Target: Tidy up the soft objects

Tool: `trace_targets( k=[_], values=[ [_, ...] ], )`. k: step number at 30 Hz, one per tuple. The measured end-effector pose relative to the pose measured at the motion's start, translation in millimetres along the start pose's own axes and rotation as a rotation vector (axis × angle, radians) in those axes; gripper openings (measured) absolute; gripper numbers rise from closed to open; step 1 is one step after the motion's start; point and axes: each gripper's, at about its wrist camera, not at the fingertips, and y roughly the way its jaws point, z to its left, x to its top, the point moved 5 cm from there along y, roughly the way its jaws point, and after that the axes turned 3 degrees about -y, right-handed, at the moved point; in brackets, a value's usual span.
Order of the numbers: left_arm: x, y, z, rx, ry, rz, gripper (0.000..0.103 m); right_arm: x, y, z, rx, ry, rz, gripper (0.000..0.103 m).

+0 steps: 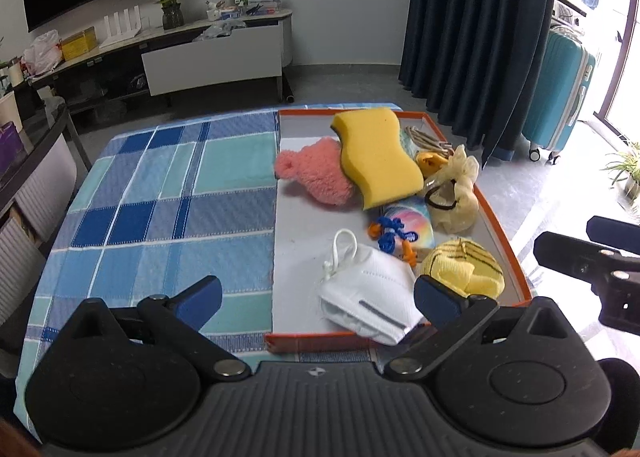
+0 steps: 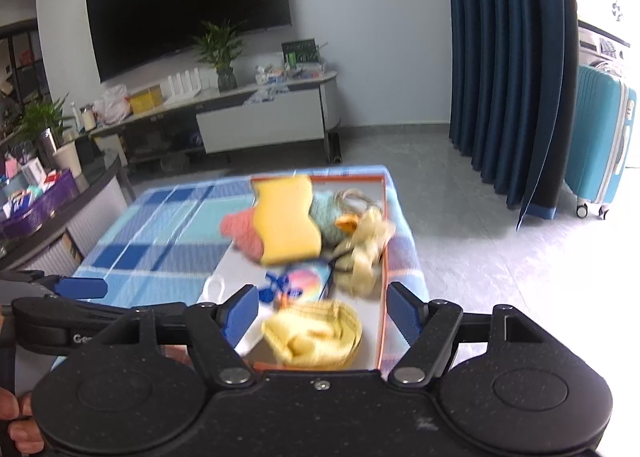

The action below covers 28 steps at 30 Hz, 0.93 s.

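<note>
An orange-rimmed tray on the right half of the table holds several soft things. A yellow sponge leans on a pink plush. A white face mask lies at the tray's near edge, beside a yellow striped plush. My left gripper is open just above the mask and touches nothing. My right gripper hovers off the tray's right side. In the blurred right wrist view my right gripper is open over the yellow plush, with the tray rim, the sponge and the pink plush beyond.
A blue checked cloth covers the table. A blue and orange cord, a rainbow pouch and a cream scrunchie also lie in the tray. Behind stand a TV cabinet, dark curtains and a teal suitcase. A cluttered side table is on the left.
</note>
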Motion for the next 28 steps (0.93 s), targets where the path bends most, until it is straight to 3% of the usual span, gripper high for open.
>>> trace_targets(
  k=[11, 28],
  values=[
    [-11, -3, 4, 0.007, -0.02, 0.016, 0.103, -25, 2, 11, -0.006, -0.006, 0.086, 0.084],
    [-18, 10, 8, -0.014, -0.04, 0.054, 0.103, -29, 14, 15, -0.002, -0.015, 0.119, 0.085]
  ],
)
